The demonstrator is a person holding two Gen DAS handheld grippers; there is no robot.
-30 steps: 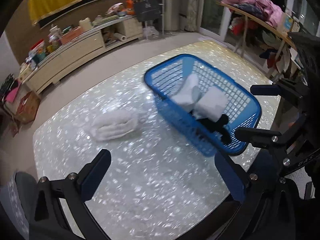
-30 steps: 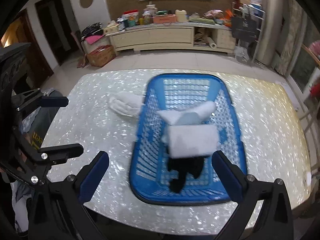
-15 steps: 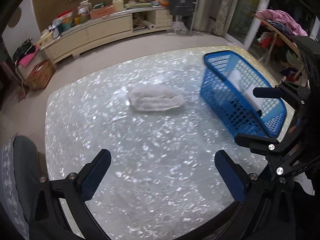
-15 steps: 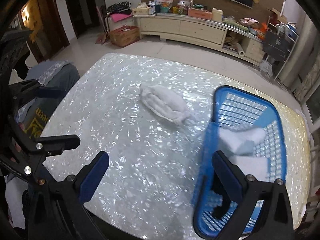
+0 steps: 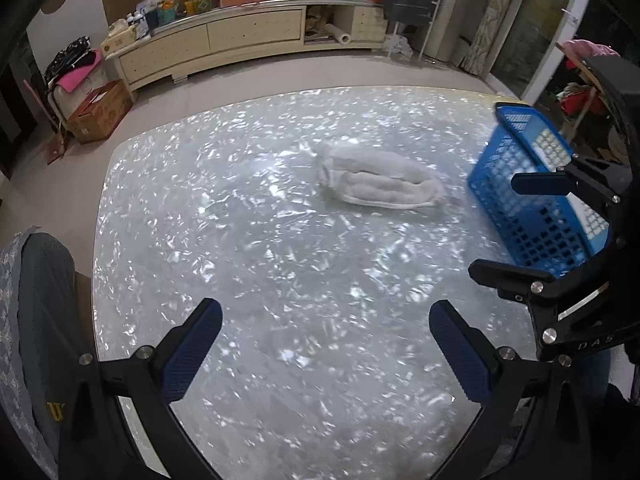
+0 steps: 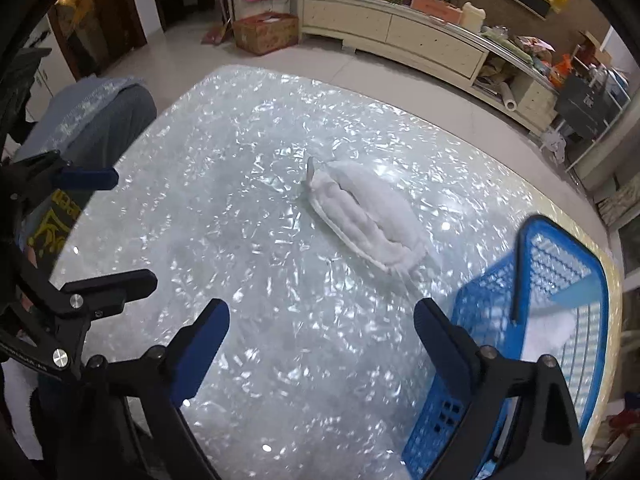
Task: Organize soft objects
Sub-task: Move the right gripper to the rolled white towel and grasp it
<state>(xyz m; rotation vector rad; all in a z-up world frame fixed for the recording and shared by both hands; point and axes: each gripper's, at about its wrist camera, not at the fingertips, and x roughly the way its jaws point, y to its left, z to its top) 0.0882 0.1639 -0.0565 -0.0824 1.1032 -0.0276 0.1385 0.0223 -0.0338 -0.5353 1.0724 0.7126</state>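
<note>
A folded white towel lies on the shimmering table, left of a blue plastic basket. It also shows in the right wrist view, with the basket at lower right holding white cloth. My left gripper is open and empty over the near part of the table. My right gripper is open and empty, beside the basket's left wall. Each gripper shows in the other's view, the right one and the left one.
The table has a rounded edge at left and near side. A person's leg is at the left edge. A long cabinet with clutter and a cardboard box stand on the floor beyond.
Both views have swung left, away from the basket toward the towel. The basket has slid to the right edge of each view and the towel is now near centre.
</note>
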